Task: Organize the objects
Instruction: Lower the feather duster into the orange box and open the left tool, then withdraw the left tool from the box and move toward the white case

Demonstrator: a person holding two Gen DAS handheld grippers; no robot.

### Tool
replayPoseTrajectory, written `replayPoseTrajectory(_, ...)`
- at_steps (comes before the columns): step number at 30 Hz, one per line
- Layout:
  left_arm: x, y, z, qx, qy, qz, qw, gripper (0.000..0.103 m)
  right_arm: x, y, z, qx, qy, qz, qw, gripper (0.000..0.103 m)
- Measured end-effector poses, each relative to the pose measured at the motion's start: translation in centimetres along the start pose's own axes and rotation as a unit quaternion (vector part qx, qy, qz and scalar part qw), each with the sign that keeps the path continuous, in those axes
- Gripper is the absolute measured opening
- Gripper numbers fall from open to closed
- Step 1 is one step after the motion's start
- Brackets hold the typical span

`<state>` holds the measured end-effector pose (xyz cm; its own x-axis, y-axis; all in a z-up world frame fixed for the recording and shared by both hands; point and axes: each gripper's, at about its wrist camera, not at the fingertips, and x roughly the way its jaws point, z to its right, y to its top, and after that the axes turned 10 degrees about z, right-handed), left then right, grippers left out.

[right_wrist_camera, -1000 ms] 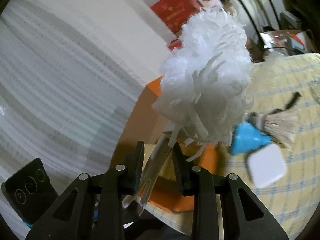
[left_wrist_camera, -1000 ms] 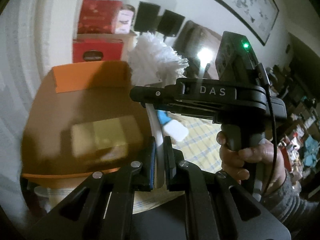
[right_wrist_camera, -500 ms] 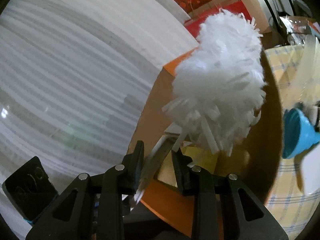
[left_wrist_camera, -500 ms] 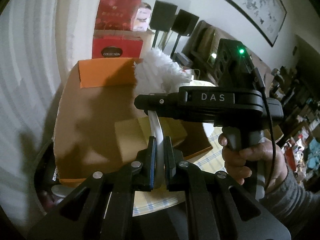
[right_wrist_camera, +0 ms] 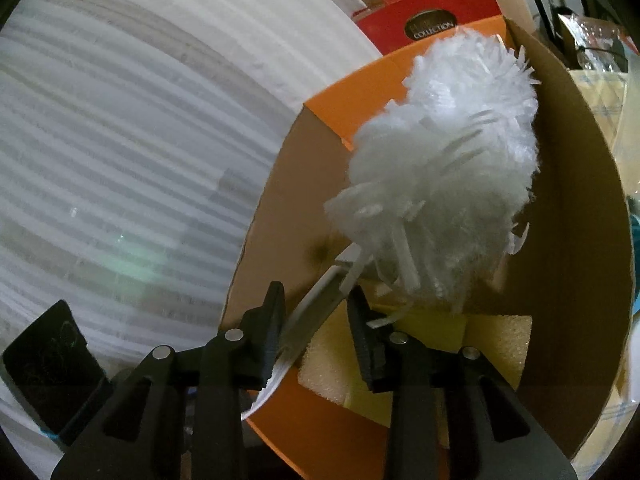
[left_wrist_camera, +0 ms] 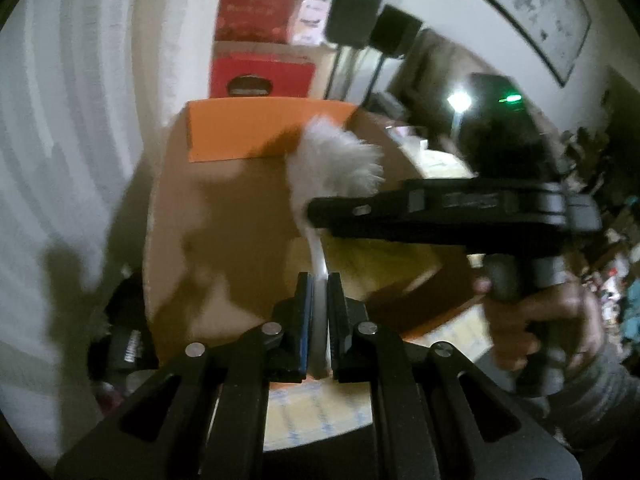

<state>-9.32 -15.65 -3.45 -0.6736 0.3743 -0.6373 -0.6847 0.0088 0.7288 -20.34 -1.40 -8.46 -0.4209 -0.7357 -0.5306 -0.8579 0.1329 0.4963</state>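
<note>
Duster [right_wrist_camera: 440, 184] over orange box [right_wrist_camera: 568, 208], not dropped yet. L claw [left_wrist_camera: 319, 296] clamps handle; R claw [right_wrist_camera: 316, 320] opening, handle between. Sponge [right_wrist_camera: 420, 356] already inside.

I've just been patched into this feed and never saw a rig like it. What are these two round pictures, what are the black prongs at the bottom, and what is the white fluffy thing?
No robot here: a person holds a two-finger gripper in each hand, each with a fisheye camera looking along its fingers. The prongs are those fingers.

In the left camera's picture, the left gripper is shut on the white handle of a fluffy duster; the right gripper and the hand holding it show alongside.

In the right camera's picture, the right gripper is opening, with the handle between its fingers.

The duster hangs over an open orange cardboard box with a yellow sponge inside. The box stands on a checked cloth.
</note>
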Motion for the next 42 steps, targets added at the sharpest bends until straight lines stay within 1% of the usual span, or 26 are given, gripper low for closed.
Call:
replayPoseTrajectory(2,0.4,0.0,-1.0,-0.010,0.000,-0.001,0.9999,0.008,-0.2,0.1,0.4,0.001,-0.001,0.000,1.000,0.039)
replayPoseTrajectory(3,0.6,-0.1,-1.4,-0.016,0.004,-0.001,0.9999,0.009,-0.3,0.2,0.5,0.001,0.001,-0.001,1.000,0.043)
replayPoseTrajectory(5,0.8,-0.2,-2.2,-0.024,0.011,-0.002,0.9996,0.010,-0.6,0.2,0.4,-0.005,-0.002,0.001,1.000,0.046)
replayPoseTrajectory(6,0.9,-0.3,-2.5,-0.028,0.013,-0.002,0.9995,0.011,-0.7,0.1,0.2,-0.010,-0.005,0.003,1.000,0.051)
replayPoseTrajectory(7,1.0,-0.4,-2.7,-0.029,0.014,-0.005,0.9995,0.011,-0.4,0.1,-0.1,-0.014,-0.009,0.004,1.000,0.054)
replayPoseTrajectory(9,1.3,-0.7,-2.9,-0.027,0.024,-0.015,0.9992,0.012,-0.3,0.2,-0.1,-0.021,-0.019,0.003,1.000,0.055)
replayPoseTrajectory(12,1.8,-1.1,-3.2,-0.027,0.049,-0.027,0.9981,0.013,-0.7,0.1,0.1,-0.030,-0.039,-0.005,0.999,0.054)
replayPoseTrajectory(14,1.7,-1.2,-3.4,-0.034,0.050,-0.024,0.9979,0.013,-0.8,-0.1,0.2,-0.037,-0.047,-0.013,0.998,0.054)
replayPoseTrajectory(18,1.4,-1.2,-3.5,-0.043,0.043,-0.020,0.9980,0.025,-1.3,-0.6,0.4,-0.051,-0.070,-0.022,0.996,0.054)
replayPoseTrajectory(22,1.2,-1.2,-2.6,-0.036,0.037,-0.018,0.9985,0.033,-1.8,-1.0,0.3,-0.063,-0.076,-0.025,0.995,0.054)
replayPoseTrajectory(23,1.2,-1.1,-2.4,-0.036,0.033,-0.017,0.9987,0.038,-1.9,-1.0,0.2,-0.065,-0.076,-0.025,0.995,0.054)
replayPoseTrajectory(24,1.2,-1.0,-2.2,-0.037,0.028,-0.016,0.9988,0.045,-2.1,-1.0,0.1,-0.067,-0.074,-0.023,0.995,0.054)
replayPoseTrajectory(25,1.2,-1.0,-1.9,-0.038,0.023,-0.014,0.9989,0.050,-2.4,-0.9,0.0,-0.068,-0.068,-0.017,0.995,0.054)
replayPoseTrajectory(27,0.9,-1.0,-1.4,-0.041,0.014,-0.008,0.9990,0.067,-3.0,-0.8,-0.3,-0.073,-0.058,-0.003,0.996,0.056)
replayPoseTrajectory(28,0.8,-0.9,-1.1,-0.041,0.012,-0.006,0.9990,0.070,-3.4,-0.6,-0.6,-0.078,-0.057,0.002,0.995,0.060)
replayPoseTrajectory(30,0.5,-0.8,-0.7,-0.044,0.009,-0.002,0.9990,0.080,-4.2,-0.5,-0.8,-0.083,-0.054,0.009,0.995,0.064)
replayPoseTrajectory(31,0.3,-0.7,-0.5,-0.047,0.009,0.001,0.9989,0.083,-4.7,-0.4,-0.9,-0.086,-0.053,0.014,0.995,0.065)
replayPoseTrajectory(32,0.1,-0.6,-0.3,-0.049,0.009,0.005,0.9988,0.089,-5.3,-0.4,-1.0,-0.088,-0.053,0.019,0.995,0.066)
replayPoseTrajectory(33,-0.1,-0.5,-0.1,-0.051,0.008,0.011,0.9986,0.092,-5.9,-0.3,-1.0,-0.091,-0.057,0.025,0.994,0.069)
replayPoseTrajectory(36,-0.6,-0.4,0.5,-0.055,0.011,0.025,0.9981,0.095,-7.4,-0.2,-0.9,-0.098,-0.070,0.039,0.992,0.080)
replayPoseTrajectory(38,-0.9,-0.2,0.7,-0.055,0.016,0.034,0.9978,0.098,-8.2,-0.2,-0.7,-0.100,-0.076,0.043,0.991,0.082)
replayPoseTrajectory(42,-1.2,0.4,1.5,-0.049,0.027,0.045,0.9975,0.100,-9.8,-0.4,-0.1,-0.104,-0.090,0.053,0.989,0.085)
